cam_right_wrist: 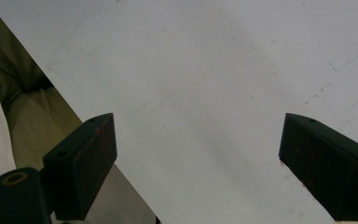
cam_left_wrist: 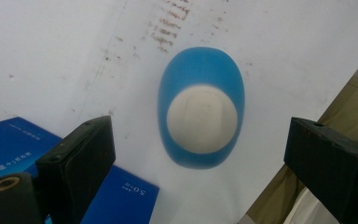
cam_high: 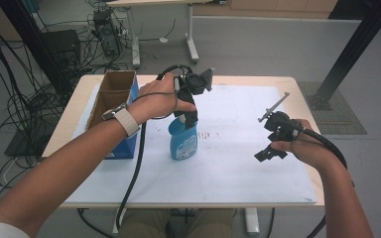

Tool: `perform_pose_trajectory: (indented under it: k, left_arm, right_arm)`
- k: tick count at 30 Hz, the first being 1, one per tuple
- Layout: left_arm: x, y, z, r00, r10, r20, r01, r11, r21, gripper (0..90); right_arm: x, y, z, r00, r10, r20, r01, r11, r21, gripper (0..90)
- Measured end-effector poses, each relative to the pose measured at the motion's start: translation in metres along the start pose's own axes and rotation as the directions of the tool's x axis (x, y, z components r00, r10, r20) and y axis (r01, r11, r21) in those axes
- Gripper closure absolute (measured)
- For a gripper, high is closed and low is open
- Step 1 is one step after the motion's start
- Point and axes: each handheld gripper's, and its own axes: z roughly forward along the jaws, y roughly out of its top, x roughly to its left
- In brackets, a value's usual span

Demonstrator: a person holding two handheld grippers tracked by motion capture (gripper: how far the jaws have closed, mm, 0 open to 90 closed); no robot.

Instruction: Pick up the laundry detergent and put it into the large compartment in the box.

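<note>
Bottle not yet gripped, left gripper poised above it.

The blue bottle stood upright on the white mat, just right of the box. The left gripper pointed straight down over its white cap, jaws wide apart and touching nothing. The right gripper hung well off to the right above bare mat, jaws likewise apart and empty. Closing on the bottle and lifting it seemed still to come.
</note>
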Motion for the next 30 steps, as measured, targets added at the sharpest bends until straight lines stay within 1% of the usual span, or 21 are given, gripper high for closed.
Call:
perform_pose_trajectory:
  k: [3,5,6,11,13,16,25,26,29,30]
  left_arm:
    - [0.001,0.001,0.001,1.0,0.003,0.0,-0.003,1.0,0.0,9.1]
    - [0.0,0.001,0.003,1.0,-0.005,-0.003,0.005,1.0,-0.003,9.1]
    - [0.0,0.002,0.004,1.0,0.0,-0.005,0.0,1.0,0.002,9.1]
    - [-0.001,0.003,0.01,1.0,-0.002,-0.001,0.002,1.0,0.002,9.1]
    - [-0.003,0.004,0.013,1.0,-0.002,-0.007,0.002,1.0,0.005,9.1]
    - [-0.003,0.005,0.015,1.0,0.0,-0.001,0.0,0.9999,0.012,9.0]
    - [-0.004,0.005,0.018,0.9999,-0.008,-0.009,0.008,0.9999,0.006,9.0]
    - [-0.004,0.006,0.018,1.0,-0.001,-0.009,0.001,0.9999,0.011,9.0]
    - [-0.004,0.006,0.019,1.0,-0.001,-0.009,0.001,0.9999,0.012,9.0]
    - [-0.004,0.006,0.02,1.0,-0.007,-0.007,0.007,0.9999,0.012,9.0]
  right_arm:
    - [0.0,0.0,-0.001,1.0,-0.003,-0.001,0.002,1.0,-0.003,11.2]
    - [0.0,-0.001,-0.001,1.0,-0.002,-0.002,0.002,1.0,-0.005,11.2]
    - [0.0,-0.001,-0.001,1.0,-0.002,-0.002,0.002,1.0,-0.005,11.2]
    - [0.0,-0.001,0.0,1.0,-0.001,-0.003,0.001,1.0,-0.006,11.2]
    - [0.0,-0.001,-0.001,1.0,-0.002,-0.001,0.002,1.0,-0.006,11.2]
    - [0.0,-0.001,0.0,1.0,0.0,-0.003,0.0,1.0,-0.006,11.2]
    - [0.0,-0.002,0.0,1.0,0.007,-0.001,-0.007,1.0,-0.005,11.1]
    - [0.0,-0.002,0.0,1.0,0.007,-0.002,-0.007,1.0,-0.004,11.1]
    - [0.0,-0.003,0.0,1.0,0.006,0.001,-0.006,1.0,-0.004,11.1]
    - [-0.001,-0.003,0.0,1.0,0.006,0.0,-0.006,1.0,-0.006,11.1]
